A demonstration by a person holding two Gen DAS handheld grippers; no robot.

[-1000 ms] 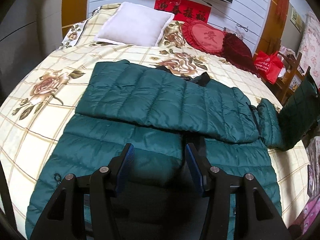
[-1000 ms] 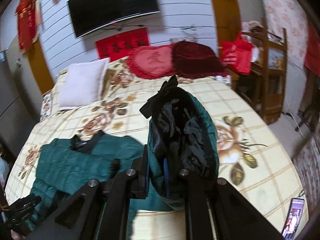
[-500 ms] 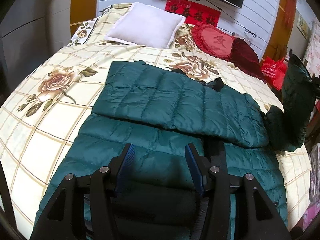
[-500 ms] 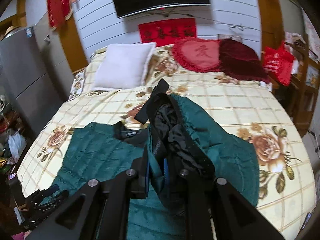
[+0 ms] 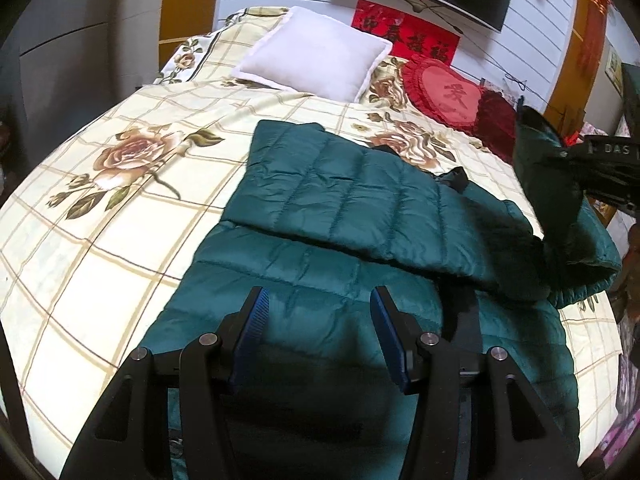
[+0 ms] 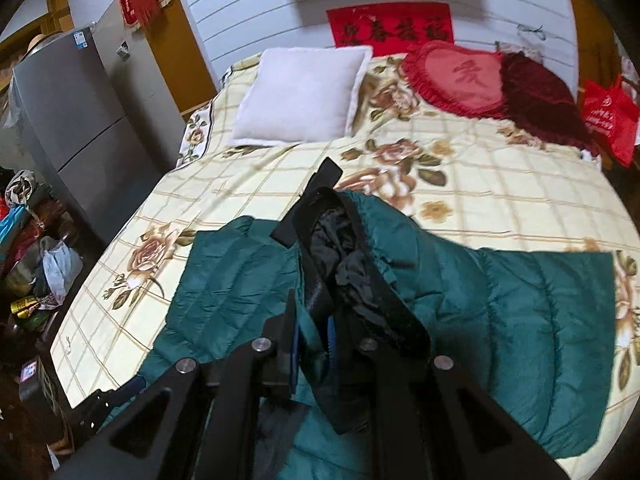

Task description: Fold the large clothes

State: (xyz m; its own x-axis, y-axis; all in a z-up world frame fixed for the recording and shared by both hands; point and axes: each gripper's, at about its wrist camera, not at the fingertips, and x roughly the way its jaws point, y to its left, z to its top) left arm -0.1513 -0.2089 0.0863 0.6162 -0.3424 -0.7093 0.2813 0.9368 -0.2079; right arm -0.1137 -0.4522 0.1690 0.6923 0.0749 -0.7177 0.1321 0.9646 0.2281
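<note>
While the green down jacket (image 5: pixel 360 216) lies spread across the floral bedspread (image 5: pixel 104 216), one sleeve is already laid across the body and the opposite side is being brought over; the fold is judged to be at its sleeve-and-side stage, well short of complete. The right gripper (image 6: pixel 312 338) is clamped on a bunch of green shell and black lining (image 6: pixel 340 256) at the jacket's edge, that fabric lifted clear of the bed and standing up ahead of the fingers. In the left wrist view the same gripper appears at the far right edge, held raised with the green cloth hanging from it. The left gripper (image 5: pixel 316 336) hovers low over the lower body of the jacket, its blue pads (image 5: pixel 256 320) spread apart with nothing between them; contact with the fabric cannot be confirmed.

Next move, in my judgement: carry the lifted portion across the torso and lay it flat beside the folded sleeve, with the left gripper steadying the body. Slippery quilted shell may slide or puff up on release.

A white pillow (image 5: pixel 316 58) and red heart cushion (image 5: pixel 448 92) sit well apart at the headboard end.
</note>
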